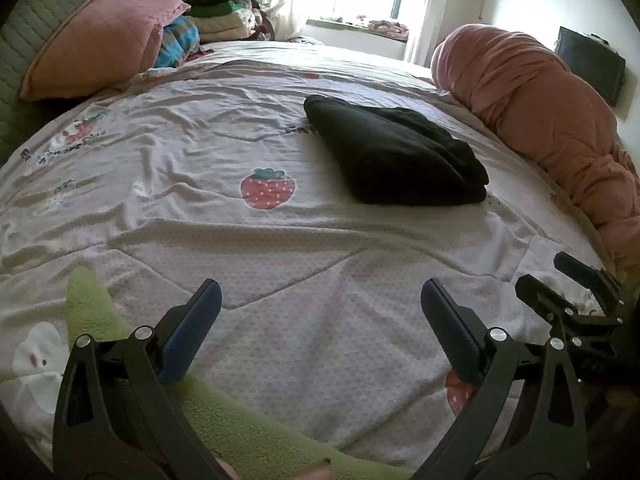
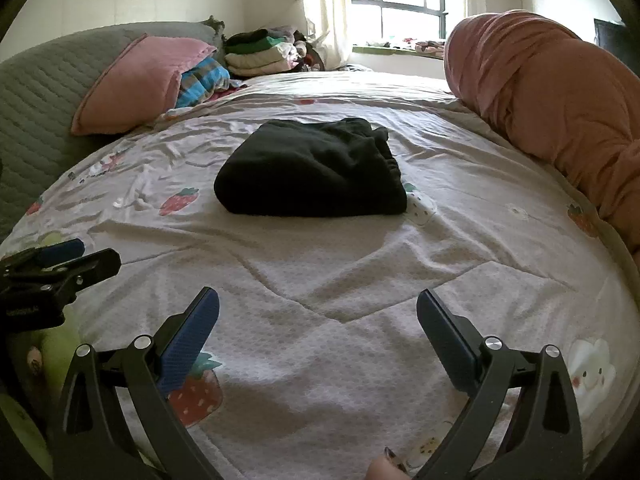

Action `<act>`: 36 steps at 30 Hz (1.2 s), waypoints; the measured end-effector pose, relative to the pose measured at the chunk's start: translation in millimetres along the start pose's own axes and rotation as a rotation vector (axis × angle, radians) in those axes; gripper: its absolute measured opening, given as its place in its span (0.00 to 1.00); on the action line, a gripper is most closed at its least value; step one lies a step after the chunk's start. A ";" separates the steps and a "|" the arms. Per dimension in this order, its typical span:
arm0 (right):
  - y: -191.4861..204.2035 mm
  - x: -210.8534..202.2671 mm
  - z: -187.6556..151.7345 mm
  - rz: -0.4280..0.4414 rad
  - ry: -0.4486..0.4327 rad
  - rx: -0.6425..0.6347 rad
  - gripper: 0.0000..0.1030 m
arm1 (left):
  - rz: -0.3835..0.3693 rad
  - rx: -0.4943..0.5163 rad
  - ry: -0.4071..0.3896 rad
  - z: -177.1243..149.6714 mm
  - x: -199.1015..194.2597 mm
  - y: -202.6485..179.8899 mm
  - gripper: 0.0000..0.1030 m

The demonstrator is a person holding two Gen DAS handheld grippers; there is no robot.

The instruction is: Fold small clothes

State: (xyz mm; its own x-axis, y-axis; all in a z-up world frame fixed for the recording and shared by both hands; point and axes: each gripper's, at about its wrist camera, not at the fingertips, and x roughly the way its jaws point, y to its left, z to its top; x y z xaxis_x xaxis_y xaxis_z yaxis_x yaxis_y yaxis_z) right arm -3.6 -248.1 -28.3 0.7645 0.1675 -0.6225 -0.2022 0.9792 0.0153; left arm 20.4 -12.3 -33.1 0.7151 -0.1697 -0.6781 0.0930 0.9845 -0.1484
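The folded black garment (image 1: 394,152) lies flat on the bed (image 1: 280,320), toward its far half and near the rolled pink quilt (image 1: 540,100) along the right edge. The left gripper (image 1: 320,308) and the right gripper (image 2: 318,308) are both above the near edge, fingers wide apart and empty, well apart from the garment.

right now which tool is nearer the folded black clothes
Right, though only slightly. The black clothes lie nearly straight ahead of the right tool. From the left tool they lie ahead and off to its right. Both tools are open and well short of them.
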 end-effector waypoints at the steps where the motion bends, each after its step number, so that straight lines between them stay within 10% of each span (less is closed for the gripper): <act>1: -0.8 0.3 0.0 0.001 0.002 0.004 0.96 | 0.002 0.002 0.002 -0.1 0.6 -0.5 0.91; 36: 0.1 5.6 -2.3 -0.016 0.030 0.019 0.96 | 0.059 -0.010 0.011 0.1 3.2 3.5 0.91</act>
State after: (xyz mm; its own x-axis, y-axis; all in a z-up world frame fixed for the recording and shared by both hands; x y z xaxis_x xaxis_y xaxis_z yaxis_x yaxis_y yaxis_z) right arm -0.7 -247.2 -33.6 0.7485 0.1485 -0.6463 -0.1781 0.9838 0.0198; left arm 23.1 -9.4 -35.7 0.7115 -0.1116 -0.6937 0.0434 0.9924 -0.1152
